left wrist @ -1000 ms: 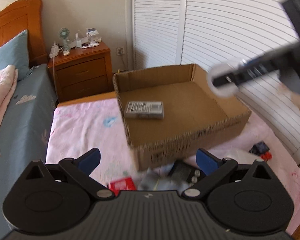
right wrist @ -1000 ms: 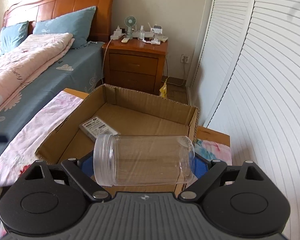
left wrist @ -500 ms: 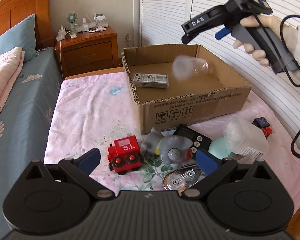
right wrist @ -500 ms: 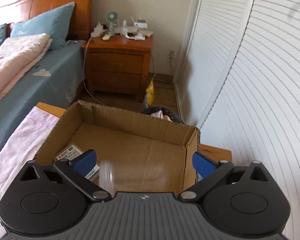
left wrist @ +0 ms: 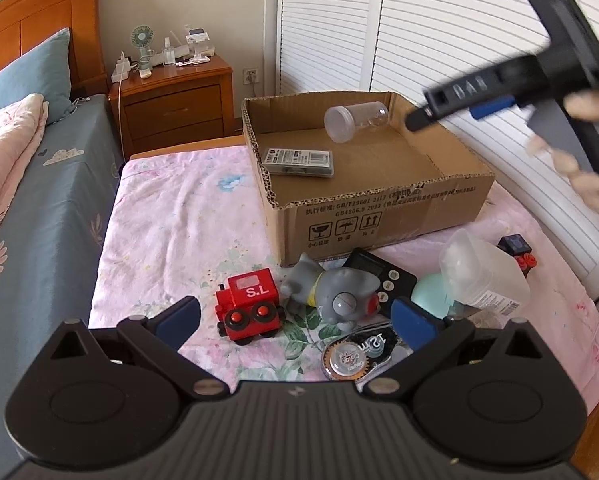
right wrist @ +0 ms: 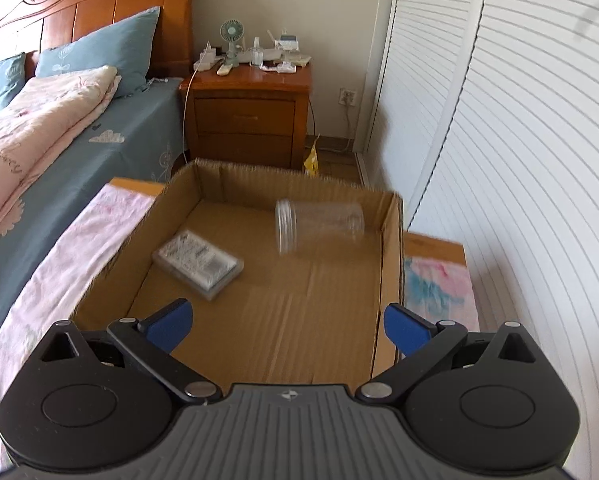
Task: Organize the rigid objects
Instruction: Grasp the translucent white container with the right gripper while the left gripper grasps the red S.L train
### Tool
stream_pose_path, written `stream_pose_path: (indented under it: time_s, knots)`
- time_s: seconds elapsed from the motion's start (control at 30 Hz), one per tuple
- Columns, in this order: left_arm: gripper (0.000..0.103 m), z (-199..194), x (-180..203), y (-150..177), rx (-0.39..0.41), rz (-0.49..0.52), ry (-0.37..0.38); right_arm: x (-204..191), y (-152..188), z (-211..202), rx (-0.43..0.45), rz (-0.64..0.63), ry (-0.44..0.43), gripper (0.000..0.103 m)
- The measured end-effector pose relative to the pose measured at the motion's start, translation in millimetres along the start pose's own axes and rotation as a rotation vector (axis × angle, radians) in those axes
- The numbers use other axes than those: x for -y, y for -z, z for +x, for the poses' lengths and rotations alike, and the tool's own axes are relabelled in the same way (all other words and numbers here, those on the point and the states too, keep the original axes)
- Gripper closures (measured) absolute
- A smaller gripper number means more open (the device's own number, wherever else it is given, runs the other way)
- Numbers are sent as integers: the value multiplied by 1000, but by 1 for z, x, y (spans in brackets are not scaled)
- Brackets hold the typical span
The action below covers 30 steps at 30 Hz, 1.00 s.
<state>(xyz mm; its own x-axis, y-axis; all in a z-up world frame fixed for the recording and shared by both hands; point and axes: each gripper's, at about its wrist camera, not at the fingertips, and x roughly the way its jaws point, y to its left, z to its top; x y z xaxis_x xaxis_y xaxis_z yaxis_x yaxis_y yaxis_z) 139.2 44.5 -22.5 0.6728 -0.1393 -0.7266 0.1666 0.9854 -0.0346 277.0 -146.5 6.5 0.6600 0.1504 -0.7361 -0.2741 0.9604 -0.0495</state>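
Claws: we hold the right claw [right wrist: 285, 322] spread apart and empty above the cardboard box [right wrist: 389, 264]; ahead of it the clear jar [right wrist: 319, 225] lies sideways inside. Our left claw [left wrist: 295, 320] is likewise spread, with the red train [left wrist: 249, 306] between its fingers.
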Motion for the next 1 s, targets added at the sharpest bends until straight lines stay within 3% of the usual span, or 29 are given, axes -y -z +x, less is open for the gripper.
stream_pose_path:
  time_s: [0.33, 0.53, 1.0]
  knots:
    - [2, -1, -8, 7, -20, -14, -2, -8, 70, -1, -80, 66, 42, 0]
    - [2, -3, -5, 10, -19, -5, 6, -8, 93, 2, -111, 97, 105, 0]
    - [2, 3, -8, 14, -34, -1, 4, -5, 151, -22, -169, 135, 126, 0]
